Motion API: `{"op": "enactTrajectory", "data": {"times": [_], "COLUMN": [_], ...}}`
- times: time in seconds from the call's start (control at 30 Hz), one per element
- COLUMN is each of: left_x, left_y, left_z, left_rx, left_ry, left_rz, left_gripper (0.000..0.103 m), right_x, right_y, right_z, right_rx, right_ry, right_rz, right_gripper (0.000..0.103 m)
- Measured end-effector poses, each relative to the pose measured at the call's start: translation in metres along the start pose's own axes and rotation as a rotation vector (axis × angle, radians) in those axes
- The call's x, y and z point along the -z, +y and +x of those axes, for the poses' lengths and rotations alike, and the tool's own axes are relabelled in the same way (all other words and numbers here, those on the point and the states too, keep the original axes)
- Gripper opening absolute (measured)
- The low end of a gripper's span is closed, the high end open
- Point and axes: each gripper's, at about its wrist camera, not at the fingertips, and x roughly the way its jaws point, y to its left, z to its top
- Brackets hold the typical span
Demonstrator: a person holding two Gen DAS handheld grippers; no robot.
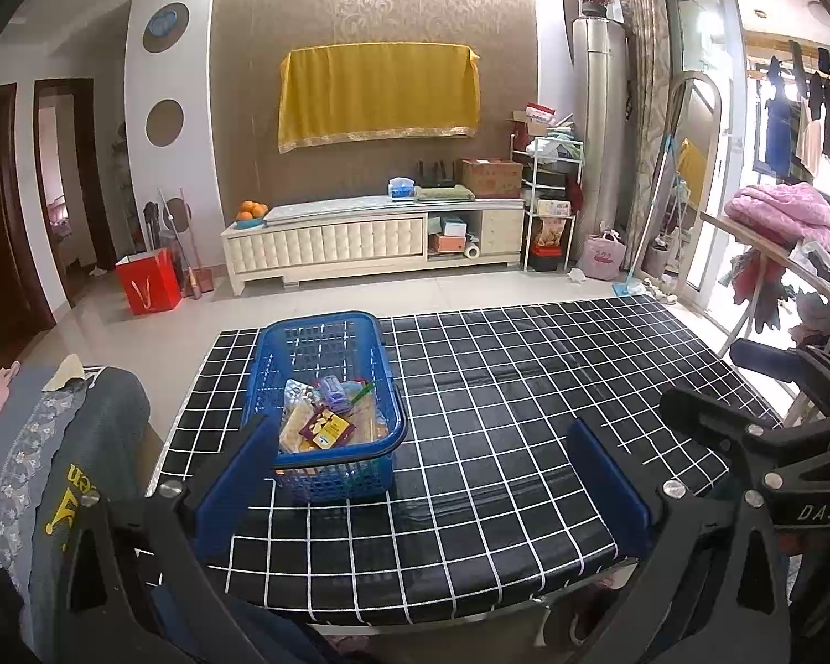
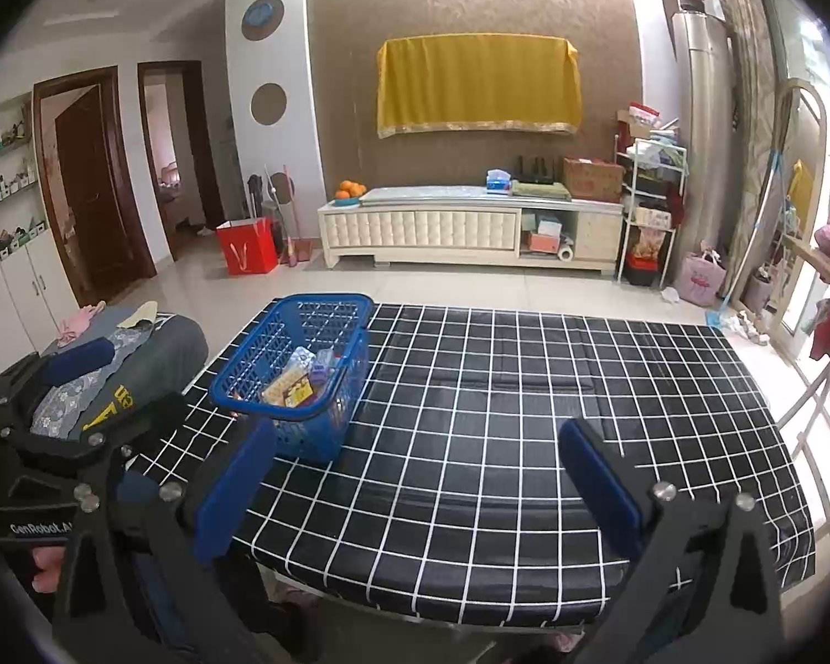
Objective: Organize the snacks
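A blue plastic basket [image 1: 282, 354] stands on the left part of a table with a black, white-gridded cloth [image 1: 498, 387]. Several snack packets [image 1: 326, 420] lie inside it. My left gripper [image 1: 423, 476] is open and empty, held at the table's near edge, its left finger just in front of the basket. In the right wrist view the basket [image 2: 265, 348] with the snack packets [image 2: 296, 379] sits to the left. My right gripper [image 2: 415, 484] is open and empty above the near edge of the cloth [image 2: 525, 415], to the right of the basket.
A grey sofa arm with clothes [image 1: 55, 442] stands left of the table. A wooden rack with a pink blanket [image 1: 786, 216] stands to the right. A white TV cabinet [image 1: 371, 238] and a red bag [image 1: 148, 280] stand across the tiled floor.
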Motion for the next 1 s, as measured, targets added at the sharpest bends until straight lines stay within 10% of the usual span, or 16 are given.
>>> {"op": "enactTrajectory", "data": {"times": [1.0], "left_x": [-0.0014], "left_y": [0.0027], "left_z": [-0.0018], "left_rx": [0.03], "left_ry": [-0.007], "left_rz": [-0.029], "left_gripper": [0.103], "right_x": [0.0012], "right_y": [-0.004], "right_z": [-0.0027], "right_rx": [0.016], "right_ry": [-0.008], "right_rz": [0.011], "right_gripper": [0.103]}}
